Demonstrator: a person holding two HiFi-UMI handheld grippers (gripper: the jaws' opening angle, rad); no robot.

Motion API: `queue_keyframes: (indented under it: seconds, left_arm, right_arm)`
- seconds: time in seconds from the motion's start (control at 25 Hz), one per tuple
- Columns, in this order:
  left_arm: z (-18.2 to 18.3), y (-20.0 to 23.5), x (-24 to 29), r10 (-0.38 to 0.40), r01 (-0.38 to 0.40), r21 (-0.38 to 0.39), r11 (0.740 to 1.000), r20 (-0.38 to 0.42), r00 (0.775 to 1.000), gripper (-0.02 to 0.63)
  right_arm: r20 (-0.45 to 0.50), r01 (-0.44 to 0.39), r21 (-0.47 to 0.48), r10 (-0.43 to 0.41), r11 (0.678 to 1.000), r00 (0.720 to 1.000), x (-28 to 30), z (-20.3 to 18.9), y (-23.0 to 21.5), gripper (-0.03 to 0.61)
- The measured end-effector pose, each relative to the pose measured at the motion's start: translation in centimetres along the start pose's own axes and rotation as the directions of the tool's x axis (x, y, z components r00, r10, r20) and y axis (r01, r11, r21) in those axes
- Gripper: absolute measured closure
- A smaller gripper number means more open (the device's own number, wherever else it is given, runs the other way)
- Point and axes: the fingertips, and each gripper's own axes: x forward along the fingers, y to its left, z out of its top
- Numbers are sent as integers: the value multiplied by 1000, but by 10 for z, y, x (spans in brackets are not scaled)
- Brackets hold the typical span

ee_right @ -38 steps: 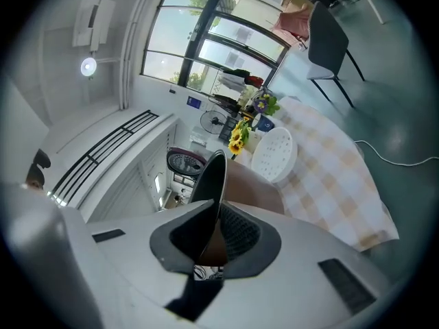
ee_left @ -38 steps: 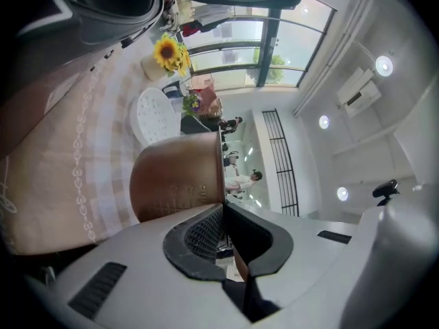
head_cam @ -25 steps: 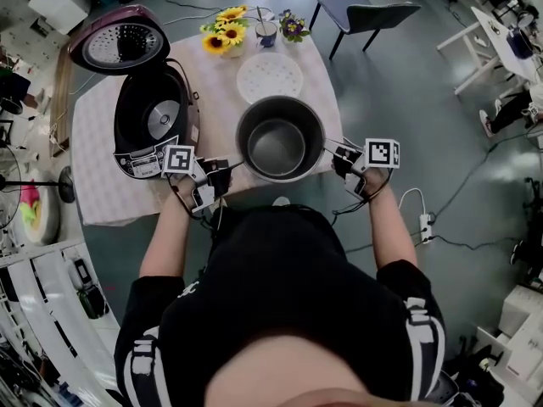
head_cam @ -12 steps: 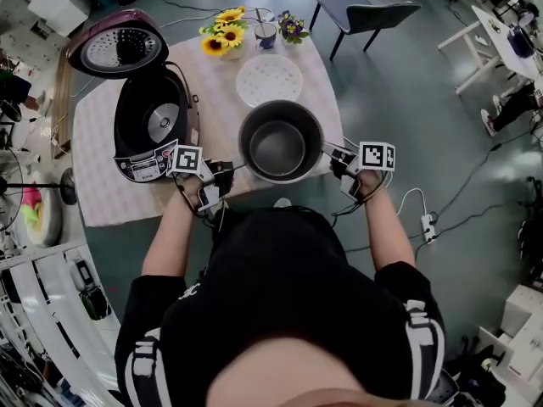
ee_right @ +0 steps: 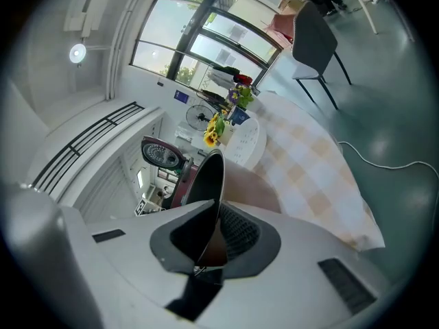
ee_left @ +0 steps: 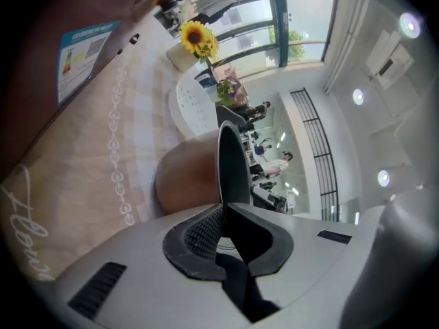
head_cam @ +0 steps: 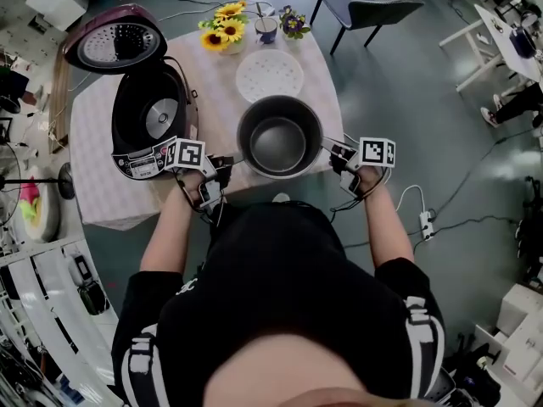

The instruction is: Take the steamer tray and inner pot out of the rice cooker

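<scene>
inner pot [head_cam: 280, 142]: stiff, slick thin metal, probably light | left tool [head_cam: 226, 166] + right tool [head_cam: 337, 153] both clamped on opposite rim sides | keep level

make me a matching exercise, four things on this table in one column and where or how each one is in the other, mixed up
Things
1. inner pot
2. steamer tray
3. rice cooker
4. sunflowers

Places or states
A. at the left, lid swung open
B. rim clamped by the left gripper and the right gripper
C. at the far edge, beside a cup
D. lying flat on the tablecloth, beyond the pot

Pairs: 1-B, 2-D, 3-A, 4-C
</scene>
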Motion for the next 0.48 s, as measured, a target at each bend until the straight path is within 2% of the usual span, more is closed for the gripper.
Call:
queue_keyframes:
  seconds: [0.12,0.36,0.48]
  left_arm:
    - [-4,3,2,65,-64,47,997,-34,997,598]
    - [-5,4,1,64,-63,33,997,-35,997,598]
    - [-5,5,1,71,-70,33,997,-35,997,598]
  right_arm:
    - [-2,-24,-10,24,1000,1000,3,1,7,555]
    - [7,-25,-10,25,1000,1000,6,1,14,554]
    - [7,0,-24,0,1000,1000,7,2,14,552]
